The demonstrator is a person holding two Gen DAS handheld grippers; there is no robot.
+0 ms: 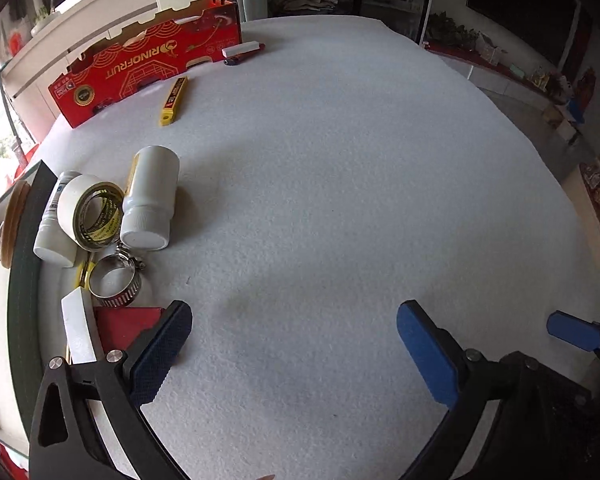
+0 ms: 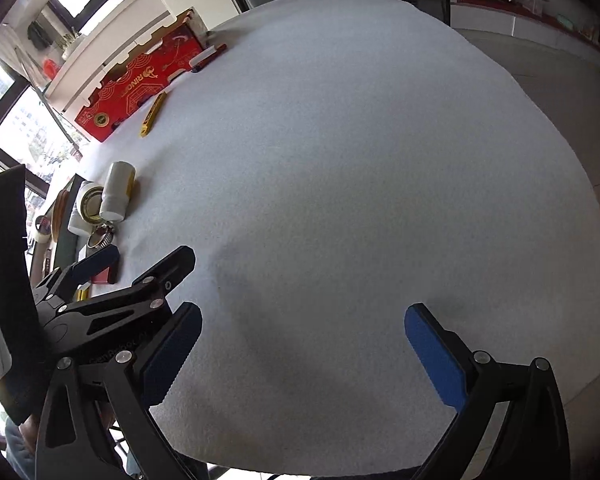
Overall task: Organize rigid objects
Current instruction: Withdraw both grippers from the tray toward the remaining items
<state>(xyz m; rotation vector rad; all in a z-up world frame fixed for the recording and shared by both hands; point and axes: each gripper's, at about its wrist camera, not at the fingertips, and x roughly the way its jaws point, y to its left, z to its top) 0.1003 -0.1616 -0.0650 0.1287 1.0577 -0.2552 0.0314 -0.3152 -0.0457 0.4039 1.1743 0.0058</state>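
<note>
A cluster of rigid items lies at the table's left edge: a white bottle (image 1: 150, 200) on its side, a tape roll (image 1: 92, 210), a second white bottle (image 1: 52, 224), a metal hose clamp (image 1: 114, 280), a white block (image 1: 78, 328) and a small red box (image 1: 128, 324). Further back lie a yellow utility knife (image 1: 174, 100), a white eraser (image 1: 240, 49) and a red pen (image 1: 246, 57). My left gripper (image 1: 296, 344) is open and empty, its left finger beside the small red box. My right gripper (image 2: 304, 352) is open and empty over bare cloth, right of the left gripper (image 2: 140, 260).
A long red cardboard box (image 1: 148, 68) stands along the far left of the white-covered table (image 1: 340, 200). A dark green strip (image 1: 24, 280) and round wooden pieces (image 1: 12, 220) sit off the left edge. Beyond the table's right edge is floor (image 2: 560, 92).
</note>
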